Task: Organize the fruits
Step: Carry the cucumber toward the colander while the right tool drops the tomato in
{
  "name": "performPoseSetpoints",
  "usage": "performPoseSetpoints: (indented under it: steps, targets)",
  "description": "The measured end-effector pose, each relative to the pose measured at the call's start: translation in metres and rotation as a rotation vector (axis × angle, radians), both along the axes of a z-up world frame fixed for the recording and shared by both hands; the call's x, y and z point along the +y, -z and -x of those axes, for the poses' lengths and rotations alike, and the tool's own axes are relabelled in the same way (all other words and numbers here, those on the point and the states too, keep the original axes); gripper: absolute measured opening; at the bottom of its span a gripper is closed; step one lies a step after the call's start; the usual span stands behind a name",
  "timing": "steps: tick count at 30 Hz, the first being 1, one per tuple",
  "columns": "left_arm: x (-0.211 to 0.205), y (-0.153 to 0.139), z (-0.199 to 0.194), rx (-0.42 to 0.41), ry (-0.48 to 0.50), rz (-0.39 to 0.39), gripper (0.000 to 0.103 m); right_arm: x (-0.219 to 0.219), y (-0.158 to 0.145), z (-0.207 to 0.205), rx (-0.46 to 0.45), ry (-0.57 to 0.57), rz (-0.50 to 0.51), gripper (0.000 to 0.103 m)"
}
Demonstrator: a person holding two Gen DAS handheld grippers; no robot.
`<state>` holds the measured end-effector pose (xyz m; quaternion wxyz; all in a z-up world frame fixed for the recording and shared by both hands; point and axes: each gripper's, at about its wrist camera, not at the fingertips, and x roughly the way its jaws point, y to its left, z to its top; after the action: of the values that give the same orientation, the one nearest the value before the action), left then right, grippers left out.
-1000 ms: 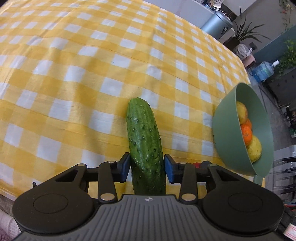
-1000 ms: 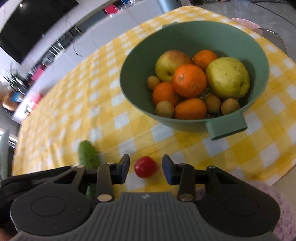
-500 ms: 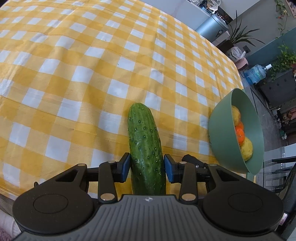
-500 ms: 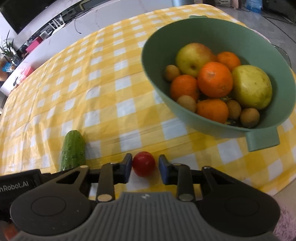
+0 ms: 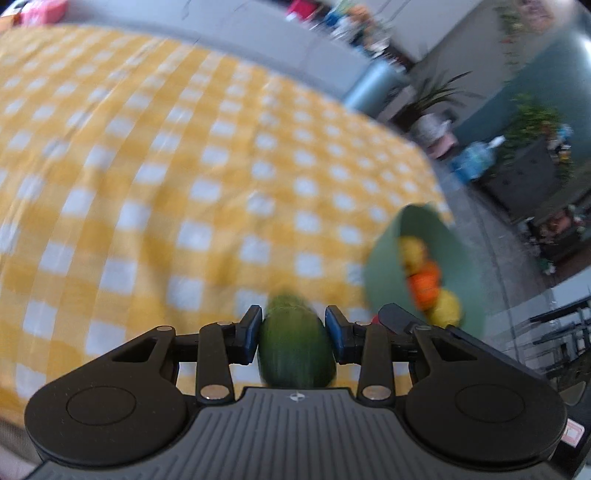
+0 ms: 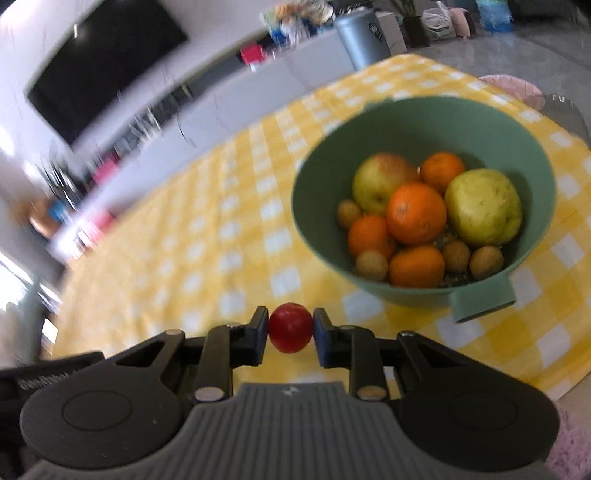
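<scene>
My left gripper [image 5: 293,334] is shut on a green cucumber [image 5: 295,347], which is lifted off the yellow checked tablecloth [image 5: 147,184] and points away from the camera; the jaws are still closing a little. My right gripper [image 6: 290,334] holds a small red tomato [image 6: 290,326] above the cloth, its jaws closing with both pads pressed on it. A green bowl [image 6: 406,122] stands ahead and to the right, with oranges [image 6: 415,212], an apple [image 6: 380,181], a yellow-green pear [image 6: 484,206] and several small brown fruits [image 6: 371,264]. In the blurred left wrist view the bowl [image 5: 384,258] is at the right.
The table's near edge [image 6: 535,373] runs close under the bowl's handle [image 6: 480,301]. Beyond the far edge are a grey bin [image 6: 360,35], a white counter and a dark screen [image 6: 107,62]. Plants [image 5: 436,99] and a water bottle [image 5: 476,158] stand on the floor at the right.
Both grippers have risen from the cloth, the left with the cucumber, the right with the tomato. The right jaws closed onto the tomato. Both views tilted up and are now blurred.
</scene>
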<state>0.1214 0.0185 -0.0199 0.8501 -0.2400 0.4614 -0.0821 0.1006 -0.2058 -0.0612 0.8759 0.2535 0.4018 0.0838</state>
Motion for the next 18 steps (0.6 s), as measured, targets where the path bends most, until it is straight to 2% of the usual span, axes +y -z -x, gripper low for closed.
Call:
performPoseSetpoints:
  steps: [2, 4, 10, 13, 15, 18]
  targets:
    - [-0.006, -0.013, 0.002, -0.054, 0.031, -0.001, 0.041, -0.018, -0.008, 0.008, -0.047, 0.047, -0.084, 0.022]
    - [-0.013, -0.021, 0.002, -0.084, 0.040, 0.000, 0.041, -0.033, -0.017, 0.015, -0.087, 0.106, -0.107, 0.022]
    - [-0.025, -0.013, -0.009, -0.060, 0.047, 0.002, 0.040, -0.074, -0.024, 0.035, -0.145, 0.250, -0.159, 0.022]
    - [-0.028, -0.023, -0.013, -0.099, 0.053, 0.012, 0.040, -0.088, -0.023, 0.043, -0.179, 0.329, -0.189, 0.022]
    - [-0.031, -0.037, -0.014, -0.135, 0.073, 0.005, 0.040, -0.094, -0.020, 0.044, -0.167, 0.369, -0.180, 0.022]
    - [-0.043, -0.057, -0.021, -0.165, 0.105, 0.000, 0.040, -0.098, -0.011, 0.038, -0.104, 0.383, -0.153, 0.022]
